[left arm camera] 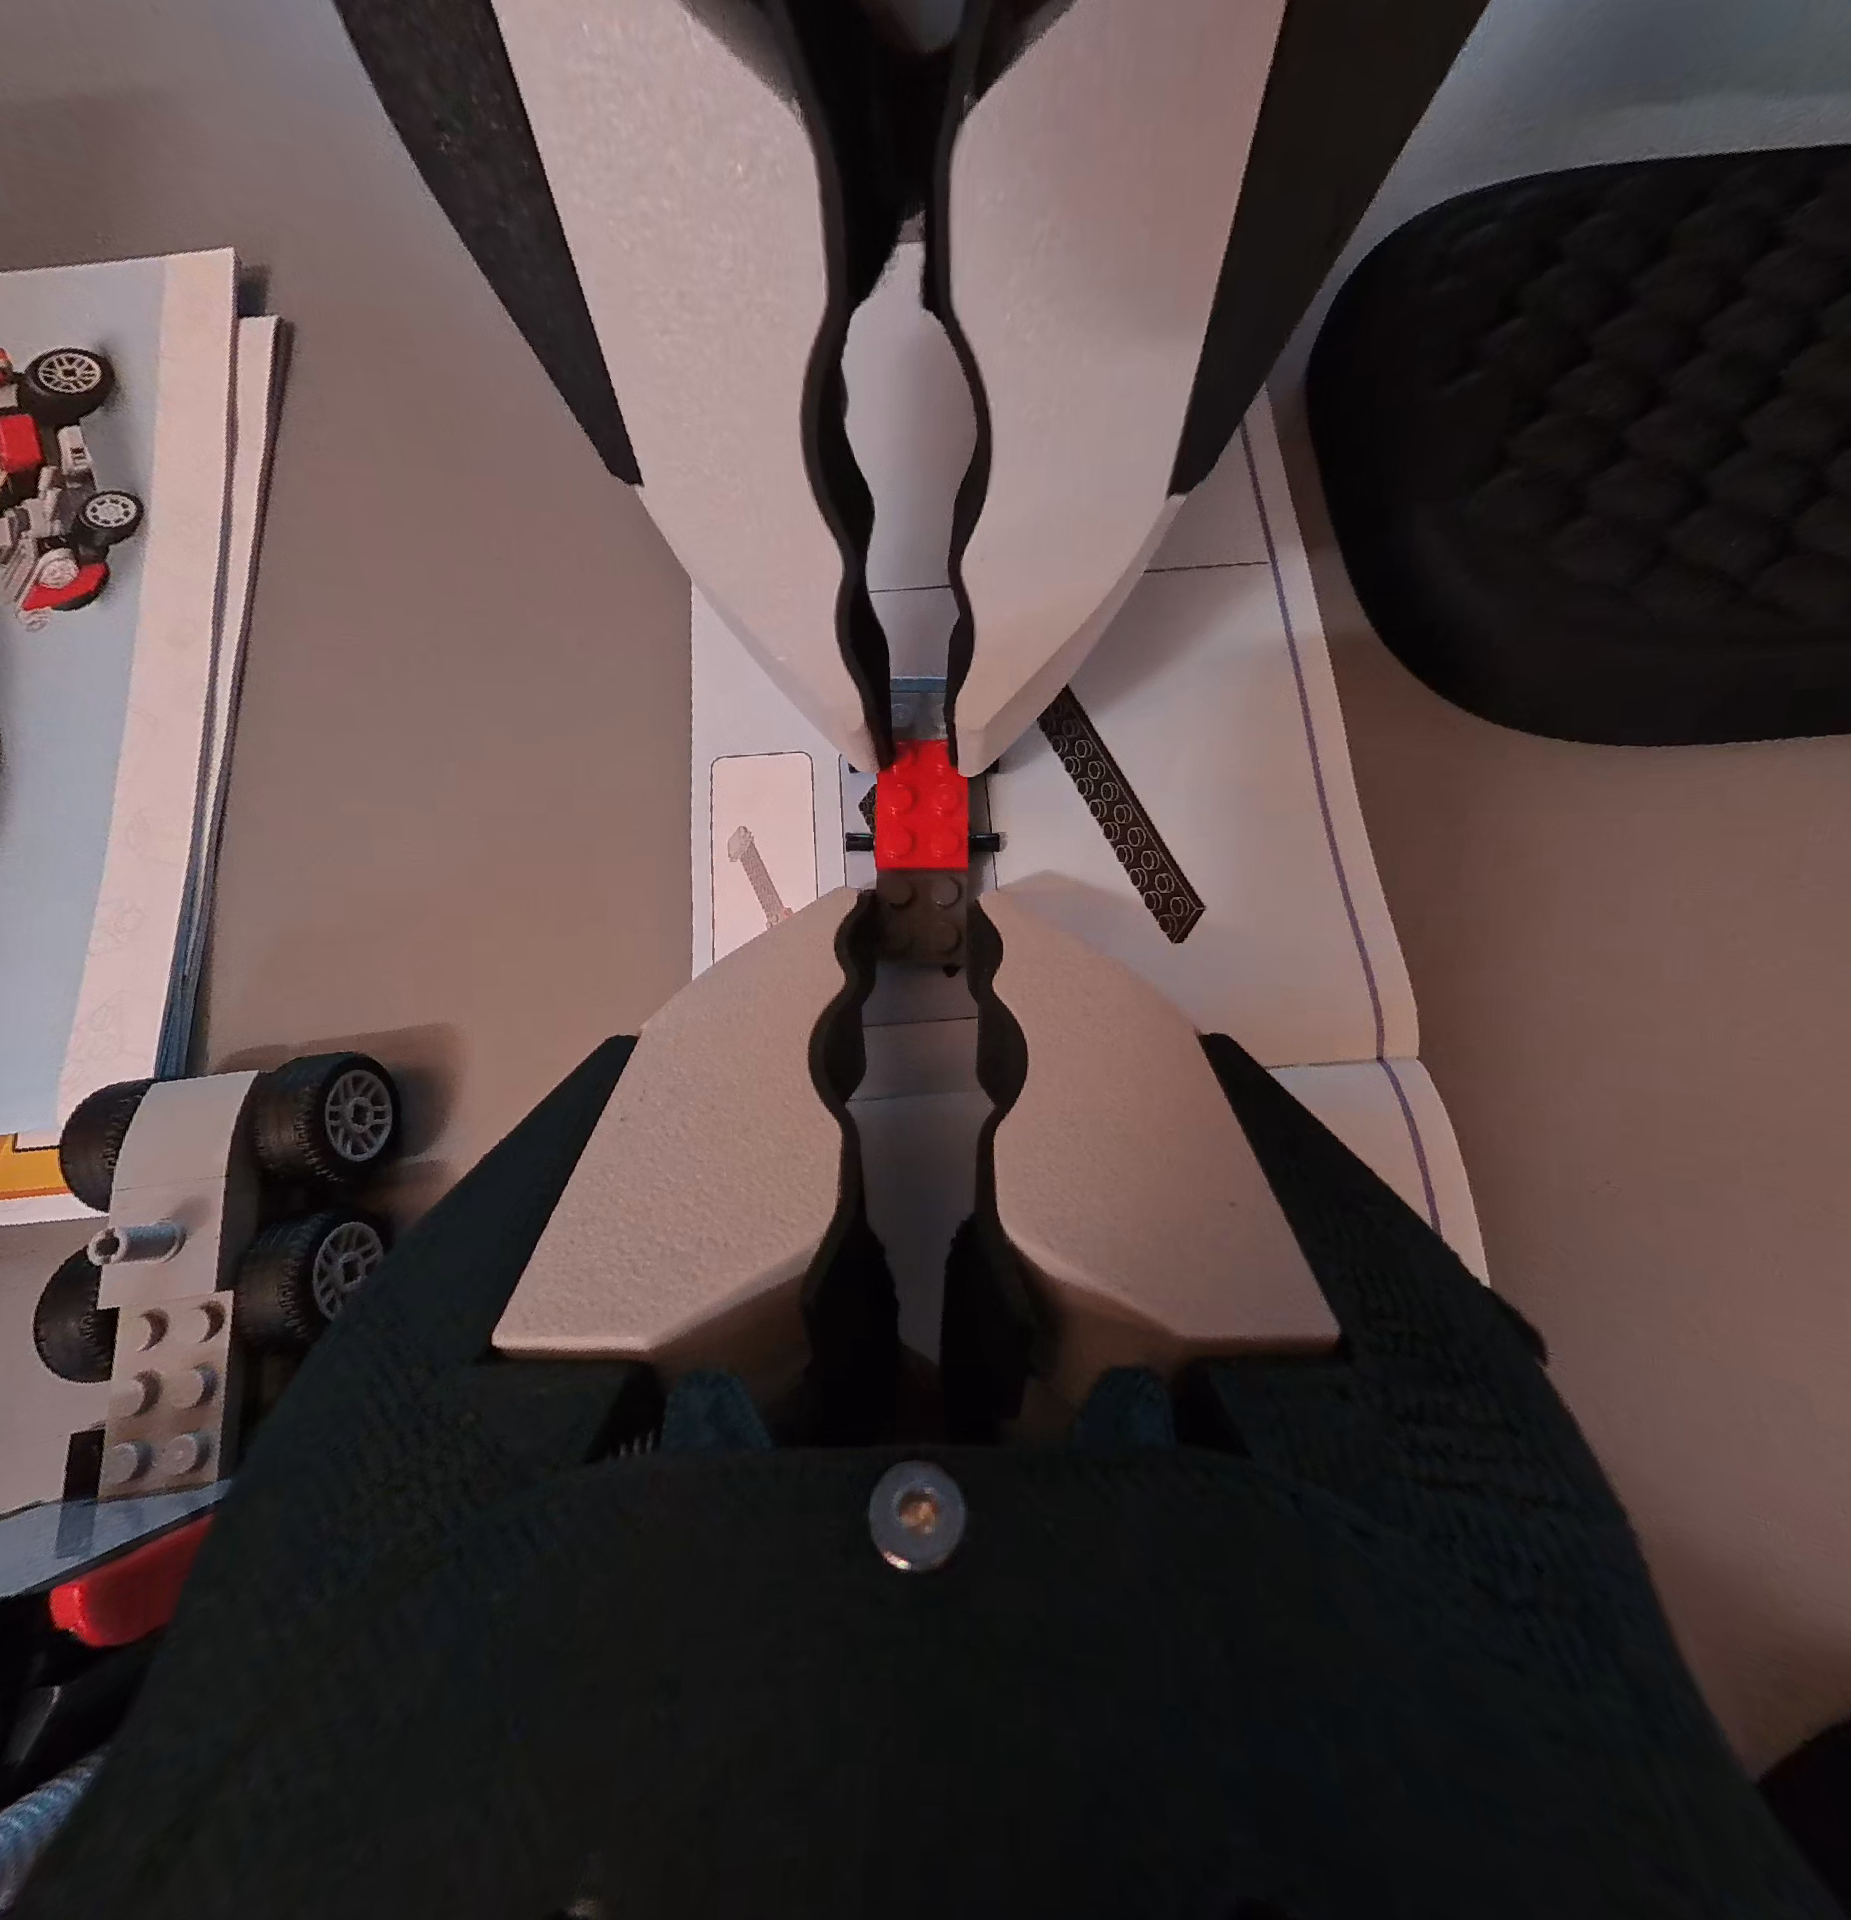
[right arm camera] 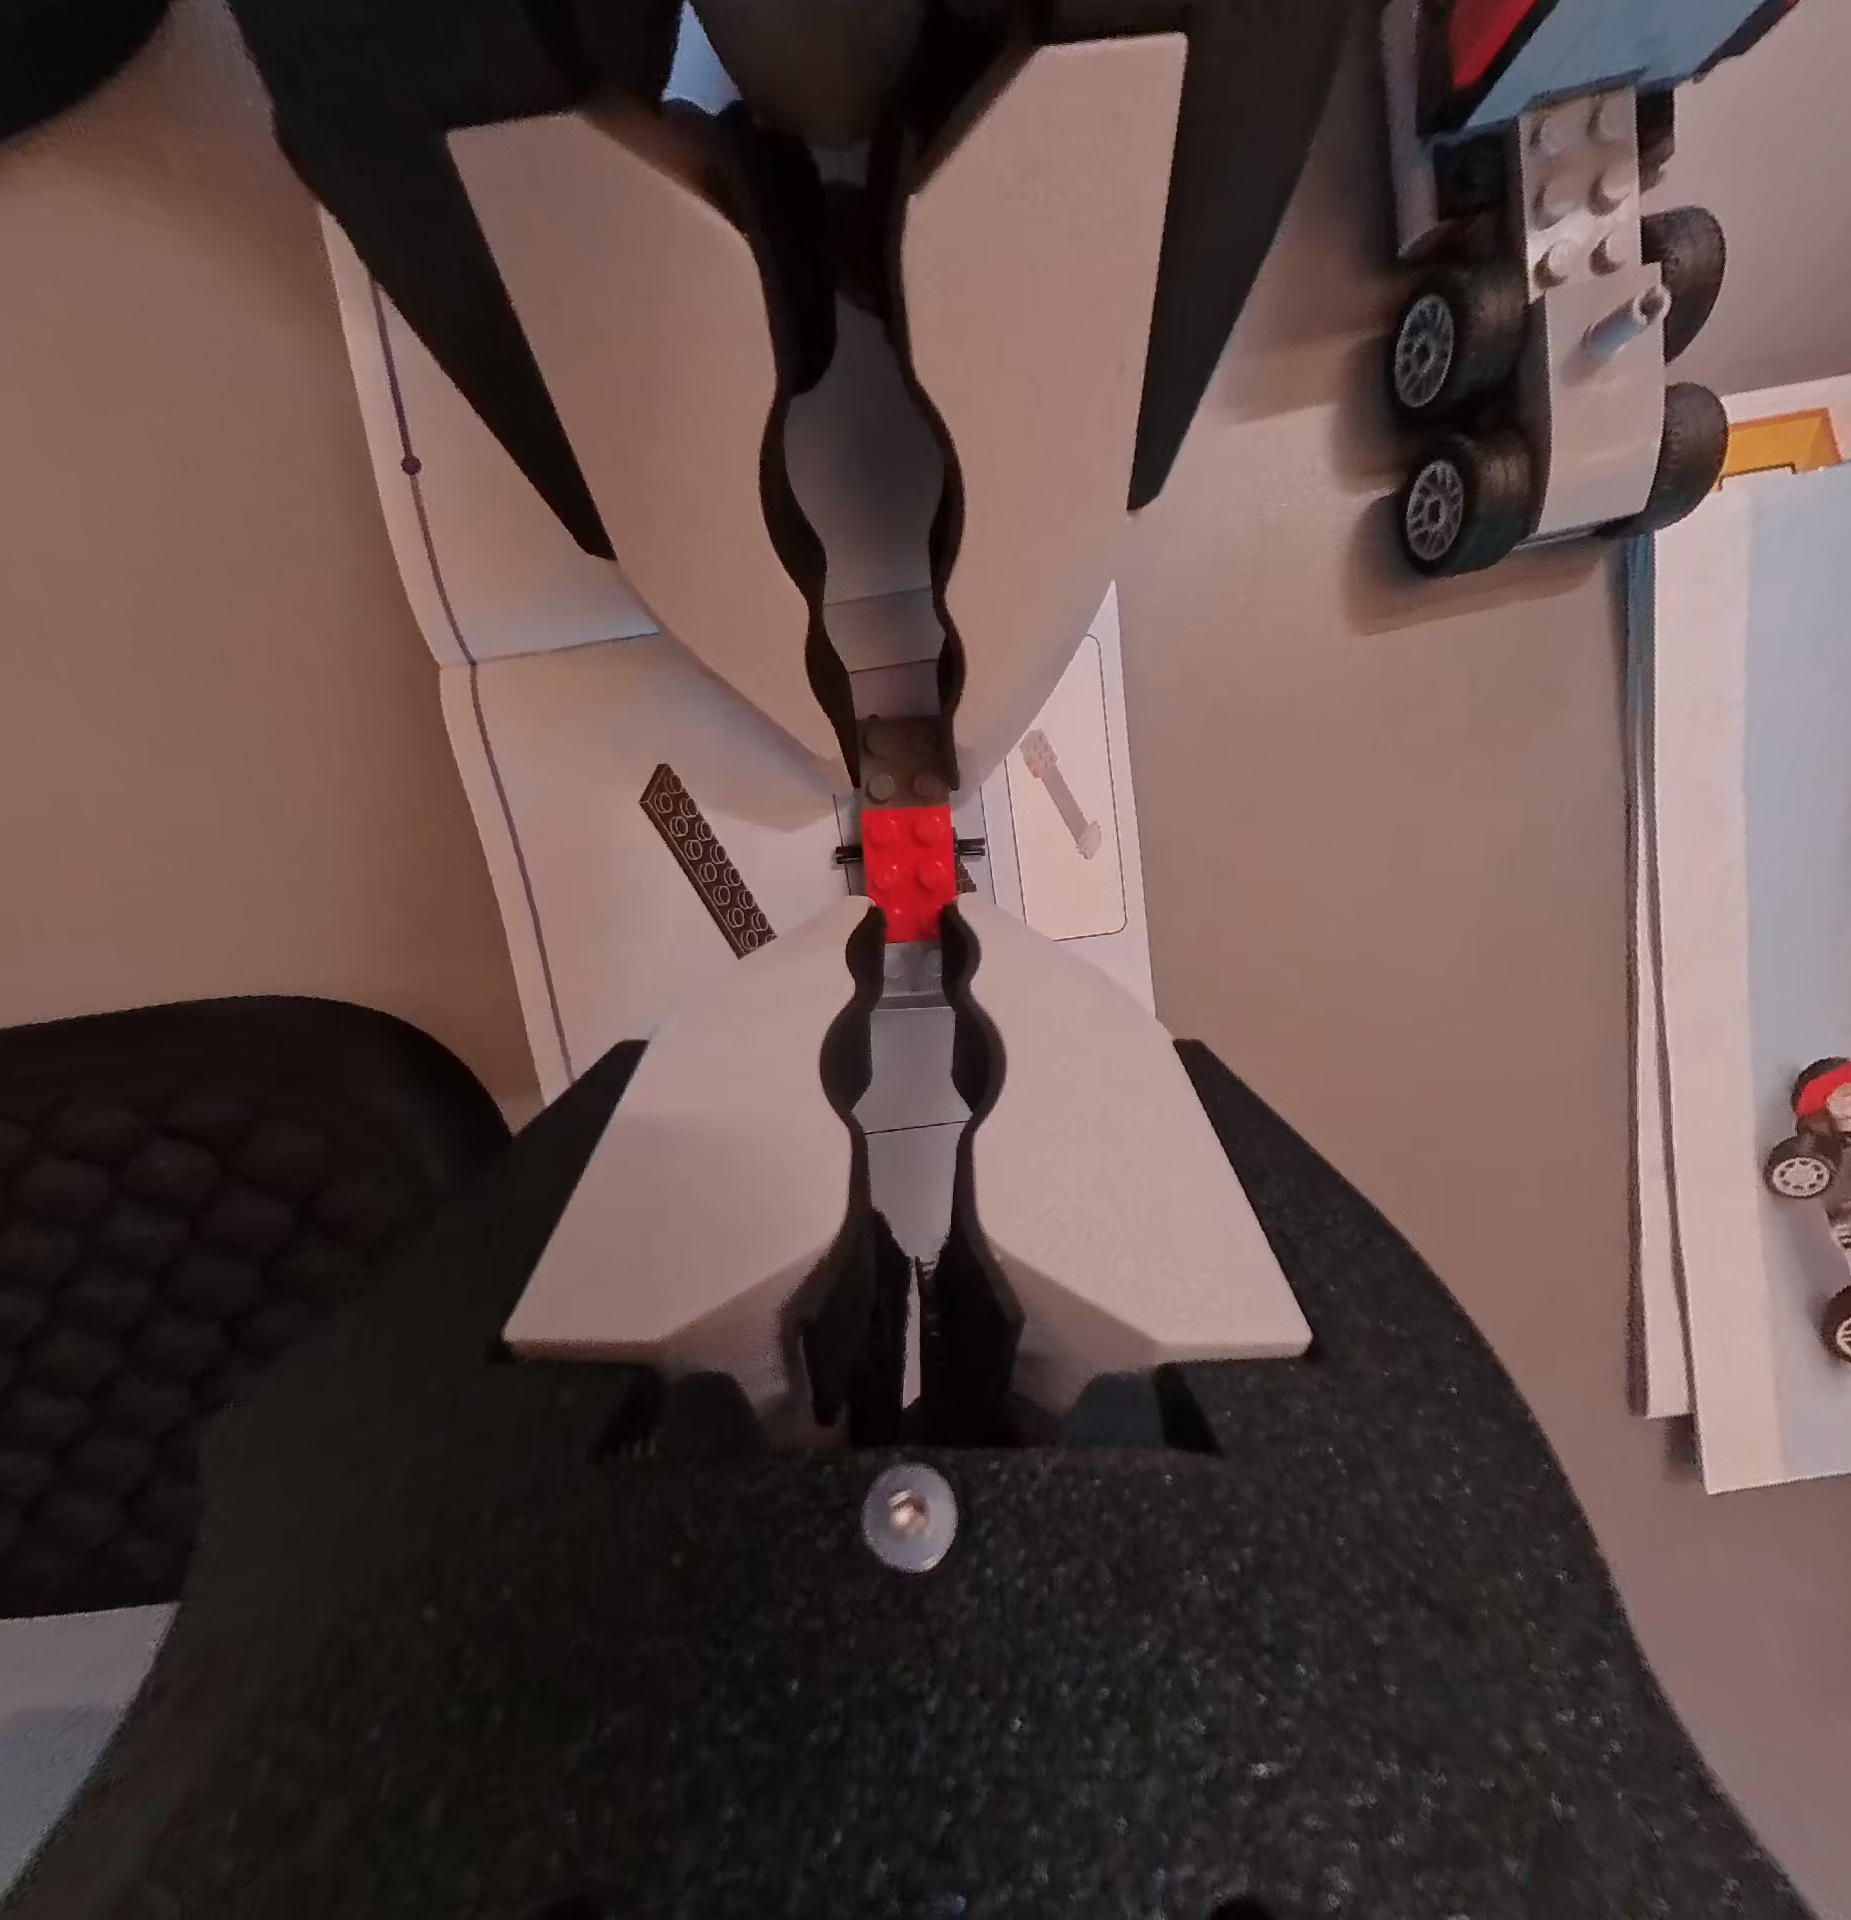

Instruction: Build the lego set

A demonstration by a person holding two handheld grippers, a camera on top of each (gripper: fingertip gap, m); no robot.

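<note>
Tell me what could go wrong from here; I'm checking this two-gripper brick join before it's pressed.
1. The left gripper pinches only the dark grey studded brick, the right gripper only the red studded brick's end, so either could twist out.
2. A thin black axle pin sticks out sideways and might snag.

1. The left gripper [left arm camera: 921, 914] and right gripper [right arm camera: 905, 925] met nose to nose over the open booklet [left arm camera: 1305, 831], blocking the middle.
2. A black cushioned pad [left arm camera: 1627, 457] crowded one flank.
3. The wheeled model [left arm camera: 225, 1226] and stacked manuals [left arm camera: 173, 623] hemmed the other.
4. Bare surface [left arm camera: 485, 727] between manuals and booklet stayed passable.
</note>
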